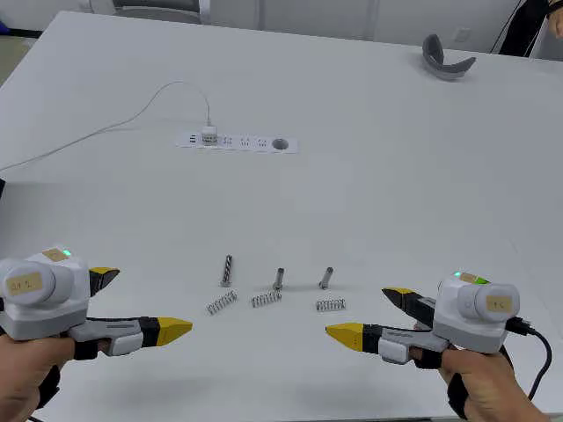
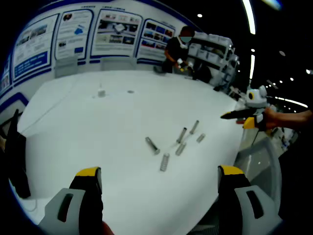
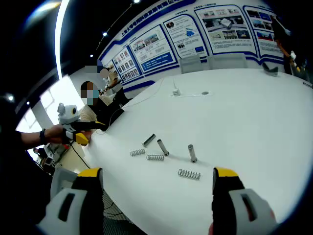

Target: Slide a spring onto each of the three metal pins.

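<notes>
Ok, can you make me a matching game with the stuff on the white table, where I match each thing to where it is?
Things:
1 power strip
2 grey curved band
3 springs
4 pins

Places:
A far right corner of the table
B front row
C row just behind the springs
D middle of the table, with a white cable plugged in

Pairs: 1-D, 2-A, 3-B, 4-C.
</notes>
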Motion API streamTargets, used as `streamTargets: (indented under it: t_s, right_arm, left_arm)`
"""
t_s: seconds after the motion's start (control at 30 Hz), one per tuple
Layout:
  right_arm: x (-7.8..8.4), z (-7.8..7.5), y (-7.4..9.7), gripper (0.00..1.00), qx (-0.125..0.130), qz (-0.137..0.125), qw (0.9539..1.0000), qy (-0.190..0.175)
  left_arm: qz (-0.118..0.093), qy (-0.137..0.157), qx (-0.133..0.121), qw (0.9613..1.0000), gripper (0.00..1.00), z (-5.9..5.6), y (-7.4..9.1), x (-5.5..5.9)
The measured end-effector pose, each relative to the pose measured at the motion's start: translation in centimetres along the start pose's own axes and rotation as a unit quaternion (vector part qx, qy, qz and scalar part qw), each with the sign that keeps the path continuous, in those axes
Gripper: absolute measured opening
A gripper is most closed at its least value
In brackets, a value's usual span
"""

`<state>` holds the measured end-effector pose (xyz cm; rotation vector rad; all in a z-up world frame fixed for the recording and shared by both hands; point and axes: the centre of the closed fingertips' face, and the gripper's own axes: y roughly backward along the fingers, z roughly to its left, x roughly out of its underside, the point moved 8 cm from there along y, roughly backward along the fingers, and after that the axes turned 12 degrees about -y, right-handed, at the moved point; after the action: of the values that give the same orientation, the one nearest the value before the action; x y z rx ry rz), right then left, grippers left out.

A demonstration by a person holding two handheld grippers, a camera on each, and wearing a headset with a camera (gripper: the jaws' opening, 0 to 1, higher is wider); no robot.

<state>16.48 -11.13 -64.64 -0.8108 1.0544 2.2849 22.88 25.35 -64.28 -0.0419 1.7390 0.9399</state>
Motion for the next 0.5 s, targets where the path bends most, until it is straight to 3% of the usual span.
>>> streamTargets:
  t_s: [0.5]
  right_arm:
    - [0.29,0.14,-0.07,0.94,-0.011,0.004,0.9999,-0.002]
  left_arm:
    - [-0.001,0.002,0.001,1.0000,1.00,-0.01,0.02,-0.08]
